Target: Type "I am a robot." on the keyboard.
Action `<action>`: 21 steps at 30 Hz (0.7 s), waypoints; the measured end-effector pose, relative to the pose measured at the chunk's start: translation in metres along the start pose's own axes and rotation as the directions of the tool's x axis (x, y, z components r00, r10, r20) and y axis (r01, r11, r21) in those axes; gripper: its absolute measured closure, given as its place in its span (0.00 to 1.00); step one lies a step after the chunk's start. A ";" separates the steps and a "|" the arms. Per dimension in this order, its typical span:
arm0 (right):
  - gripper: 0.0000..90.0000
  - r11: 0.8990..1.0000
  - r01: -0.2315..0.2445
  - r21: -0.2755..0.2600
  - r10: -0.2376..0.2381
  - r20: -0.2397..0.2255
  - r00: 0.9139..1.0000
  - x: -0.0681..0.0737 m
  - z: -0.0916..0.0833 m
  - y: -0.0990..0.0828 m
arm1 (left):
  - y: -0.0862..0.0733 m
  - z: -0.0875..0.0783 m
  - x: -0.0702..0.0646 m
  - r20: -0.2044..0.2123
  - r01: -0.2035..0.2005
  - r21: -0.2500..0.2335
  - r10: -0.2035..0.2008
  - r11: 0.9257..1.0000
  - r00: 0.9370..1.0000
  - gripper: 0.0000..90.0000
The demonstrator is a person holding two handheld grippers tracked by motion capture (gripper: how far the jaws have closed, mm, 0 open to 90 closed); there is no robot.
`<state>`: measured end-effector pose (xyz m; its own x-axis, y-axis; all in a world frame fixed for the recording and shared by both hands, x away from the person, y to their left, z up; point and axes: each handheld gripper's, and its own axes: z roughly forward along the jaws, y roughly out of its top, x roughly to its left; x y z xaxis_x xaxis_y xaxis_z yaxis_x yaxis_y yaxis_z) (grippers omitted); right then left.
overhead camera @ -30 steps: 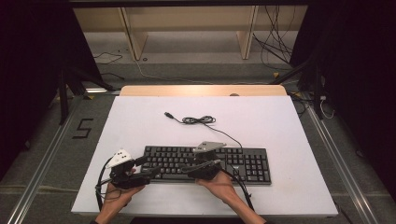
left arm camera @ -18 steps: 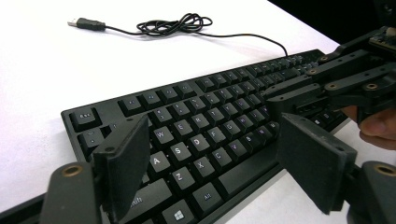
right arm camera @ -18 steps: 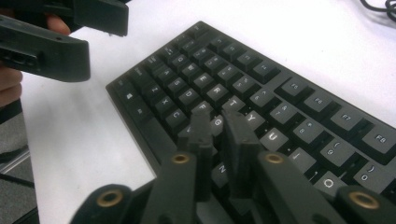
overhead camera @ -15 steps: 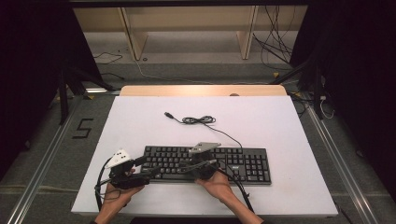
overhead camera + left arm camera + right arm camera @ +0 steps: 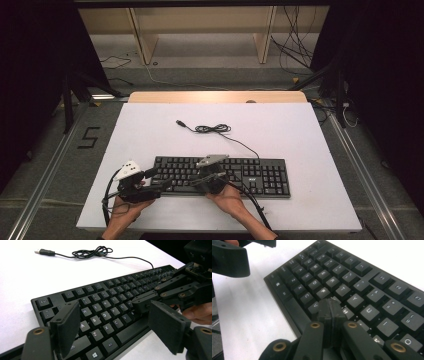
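Left hand (image 5: pixel 122 210): enters from the near edge of the table, wrapped around the left tongs.
Left tongs (image 5: pixel 162 184): jaws wide apart, nothing between them; they lie at the near left corner of the keyboard, and in the left gripper view the pads (image 5: pixel 66 330) hang above the lower left keys.
Right hand (image 5: pixel 231 199): at the near edge of the keyboard, just right of the left hand.
Right tongs (image 5: pixel 331 305): jaws have just been closing and now meet pad to pad with nothing between them; the joined tip sits over the middle letter keys, around G and H. Whether it presses a key cannot be told.
Keyboard (image 5: pixel 260 177): black, full size, lying flat along the near half of the table, its long side parallel to the near edge.
Cable (image 5: pixel 212 129): thin and black, running from the far edge of the keyboard to a loose coil beyond it, ending in a plug (image 5: pixel 180 122) that lies on the bare surface.
Table (image 5: pixel 300 130): white top, with a strip of pale wood along the far side.
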<state>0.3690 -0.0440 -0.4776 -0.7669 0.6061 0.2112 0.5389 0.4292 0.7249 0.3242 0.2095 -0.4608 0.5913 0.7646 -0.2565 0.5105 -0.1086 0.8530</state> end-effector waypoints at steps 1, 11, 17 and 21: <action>1.00 1.000 0.002 0.001 -0.002 0.000 1.000 0.000 0.001 0.000 | 0.000 0.000 0.000 0.000 0.000 0.000 0.000 1.000 1.000 0.28; 1.00 1.000 0.007 0.016 -0.007 0.007 1.000 0.000 0.006 -0.004 | 0.000 0.000 0.000 -0.002 0.000 0.005 0.000 1.000 1.000 0.28; 1.00 1.000 0.012 0.018 -0.012 0.009 1.000 0.001 0.006 -0.004 | 0.000 0.000 0.000 -0.004 0.000 0.005 0.000 1.000 1.000 0.28; 1.00 1.000 0.001 0.016 -0.001 0.008 1.000 0.001 0.005 -0.004 | 0.000 0.000 0.000 -0.004 -0.001 0.005 0.001 1.000 1.000 0.28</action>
<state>0.3679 -0.0414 -0.4834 -0.7648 0.6107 0.2053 0.5434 0.4402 0.7148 0.3246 0.2096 -0.4614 0.5895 0.7667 -0.2542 0.5128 -0.1122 0.8511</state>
